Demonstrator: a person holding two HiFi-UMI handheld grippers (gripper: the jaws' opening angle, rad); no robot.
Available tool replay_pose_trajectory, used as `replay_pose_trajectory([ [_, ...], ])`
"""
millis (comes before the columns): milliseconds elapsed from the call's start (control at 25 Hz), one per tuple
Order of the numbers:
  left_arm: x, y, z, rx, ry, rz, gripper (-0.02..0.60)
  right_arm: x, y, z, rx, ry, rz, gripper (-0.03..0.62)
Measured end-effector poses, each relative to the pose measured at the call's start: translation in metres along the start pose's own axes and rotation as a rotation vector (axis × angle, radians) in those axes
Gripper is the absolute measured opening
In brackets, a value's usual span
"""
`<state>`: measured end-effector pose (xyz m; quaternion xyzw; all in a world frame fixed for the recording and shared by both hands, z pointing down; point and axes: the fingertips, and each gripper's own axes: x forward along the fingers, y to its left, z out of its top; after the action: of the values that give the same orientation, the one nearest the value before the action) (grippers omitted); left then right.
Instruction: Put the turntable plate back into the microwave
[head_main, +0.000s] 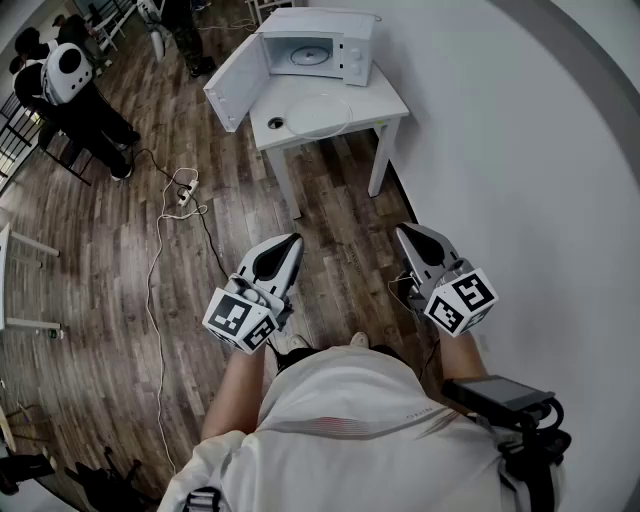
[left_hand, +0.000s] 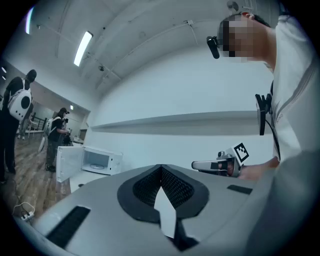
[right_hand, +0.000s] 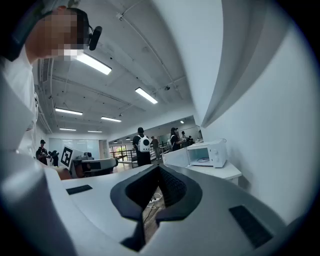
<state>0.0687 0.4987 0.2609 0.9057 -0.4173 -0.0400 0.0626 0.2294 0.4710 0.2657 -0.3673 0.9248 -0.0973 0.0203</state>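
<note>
Ahead, bare wood floor (head_main: 330, 200) lies open up to the white table (head_main: 392, 108) beside the right wall. A power strip (head_main: 184, 196) lies left. The turntable plate (head_main: 320, 115) rests on the table, before the microwave (head_main: 345, 45), whose door (head_main: 232, 85) hangs open leftward. Near, the left gripper (head_main: 293, 240) and right gripper (head_main: 403, 232) hover, fingers pressed together, empty.

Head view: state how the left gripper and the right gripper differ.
The left gripper hangs over the wood floor; the right gripper is close to the white wall. The left gripper's tip leans toward the picture's right, the right gripper's toward its left. Both are shut, empty, and point toward the table with the microwave, well short of it.
</note>
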Motion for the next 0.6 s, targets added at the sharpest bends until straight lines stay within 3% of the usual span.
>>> replay_pose_trajectory([
  [360,0.036,-0.031,-0.02,0.009,0.022,0.043,0.009,-0.017,-0.046,-0.011,0.009,0.019,0.033,-0.003],
  [600,0.051,-0.02,-0.026,-0.021,0.013,0.064,0.009,-0.006,-0.061,-0.014,0.006,0.021,0.054,-0.005],
])
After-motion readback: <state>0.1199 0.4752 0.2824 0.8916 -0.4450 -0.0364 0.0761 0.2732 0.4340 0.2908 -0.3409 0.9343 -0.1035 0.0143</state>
